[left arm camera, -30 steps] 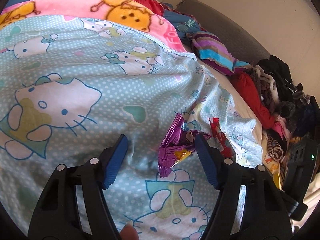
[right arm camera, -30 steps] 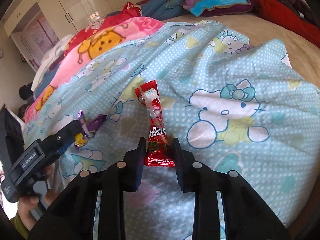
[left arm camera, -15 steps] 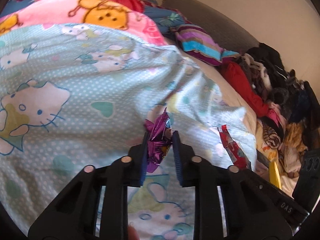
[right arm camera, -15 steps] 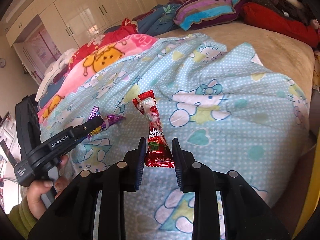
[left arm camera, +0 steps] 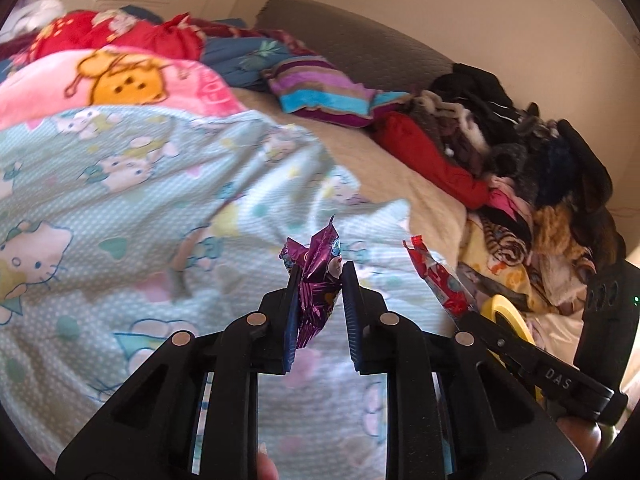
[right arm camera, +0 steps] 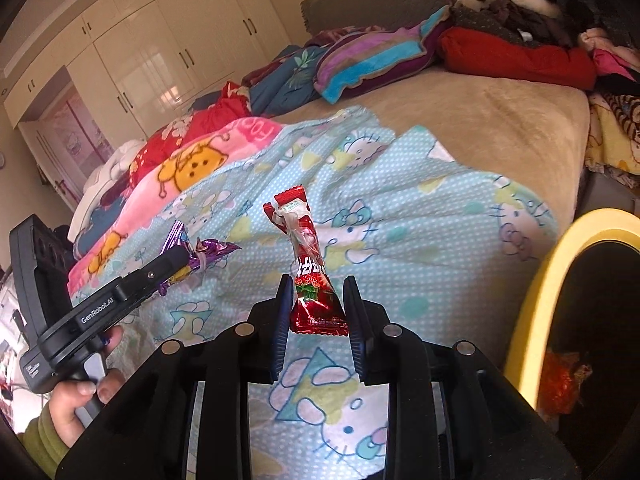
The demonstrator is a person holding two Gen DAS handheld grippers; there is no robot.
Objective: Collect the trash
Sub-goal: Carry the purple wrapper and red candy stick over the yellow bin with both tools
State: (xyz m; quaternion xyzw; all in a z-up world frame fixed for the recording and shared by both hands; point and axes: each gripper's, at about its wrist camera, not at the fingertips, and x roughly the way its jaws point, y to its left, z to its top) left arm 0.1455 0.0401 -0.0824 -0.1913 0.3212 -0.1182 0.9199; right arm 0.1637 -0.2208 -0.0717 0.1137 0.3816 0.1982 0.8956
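Observation:
My left gripper (left arm camera: 320, 276) is shut on a crumpled purple foil wrapper (left arm camera: 316, 280), held up off the light-blue cat-print blanket (left arm camera: 140, 200). The same purple wrapper (right arm camera: 200, 250) shows in the right wrist view, sticking out of the left gripper (right arm camera: 176, 260) at the left. My right gripper (right arm camera: 316, 292) is shut on the lower end of a long red candy wrapper (right arm camera: 308, 264), which stands up above the blanket (right arm camera: 420, 220). That red wrapper (left arm camera: 436, 276) also appears at the right of the left wrist view. A yellow-rimmed bin (right arm camera: 536, 304) with a dark inside is at the right edge.
A pink and a red blanket (left arm camera: 120, 76) lie at the far side of the bed, beside a striped pillow (left arm camera: 320, 92). A heap of clothes (left arm camera: 520, 168) covers the right end. White wardrobes (right arm camera: 152, 60) stand behind. A hand (right arm camera: 80, 400) holds the left gripper.
The left jaws closed on the purple wrapper and lifted it off the blanket. The right gripper rose and pulled back with the red wrapper, and the yellow bin rim came into view.

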